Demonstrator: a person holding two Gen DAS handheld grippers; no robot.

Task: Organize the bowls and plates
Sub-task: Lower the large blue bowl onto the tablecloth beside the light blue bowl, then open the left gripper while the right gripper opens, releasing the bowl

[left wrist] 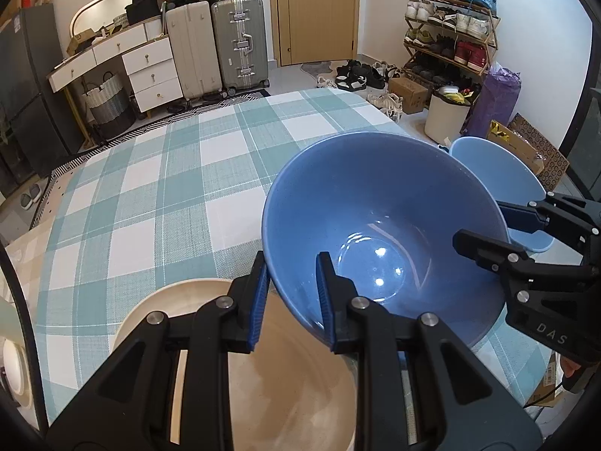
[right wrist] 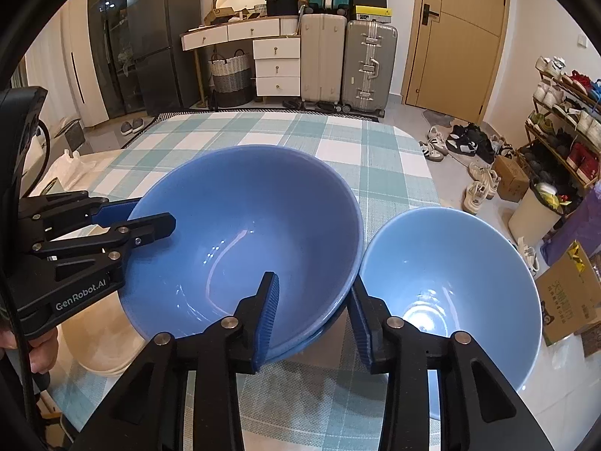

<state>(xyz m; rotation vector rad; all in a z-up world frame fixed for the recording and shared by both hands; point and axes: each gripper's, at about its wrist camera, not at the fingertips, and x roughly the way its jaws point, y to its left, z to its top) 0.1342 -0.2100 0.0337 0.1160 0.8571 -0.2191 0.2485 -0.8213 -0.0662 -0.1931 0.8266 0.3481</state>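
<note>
A large dark blue bowl (left wrist: 383, 225) (right wrist: 244, 244) hangs tilted over the checked tablecloth (left wrist: 150, 188). My left gripper (left wrist: 292, 300) (right wrist: 146, 218) is shut on its rim, one pad inside and one outside. My right gripper (right wrist: 314, 312) (left wrist: 484, 225) straddles the opposite rim with its jaws apart, and a gap shows beside the wall. A second dark blue rim (right wrist: 311, 342) shows just beneath the bowl. A light blue bowl (right wrist: 450, 282) (left wrist: 499, 173) sits to the right, close against it. A beige bowl (left wrist: 293, 394) (right wrist: 101, 345) lies under my left gripper.
The light blue bowl sits by the table's right edge (right wrist: 428, 173); below that edge are shoes, a white bin (right wrist: 533, 206) and a cardboard box (right wrist: 571, 293). A white dish (left wrist: 13, 360) shows at the far left. A hand (right wrist: 41, 357) holds the left gripper.
</note>
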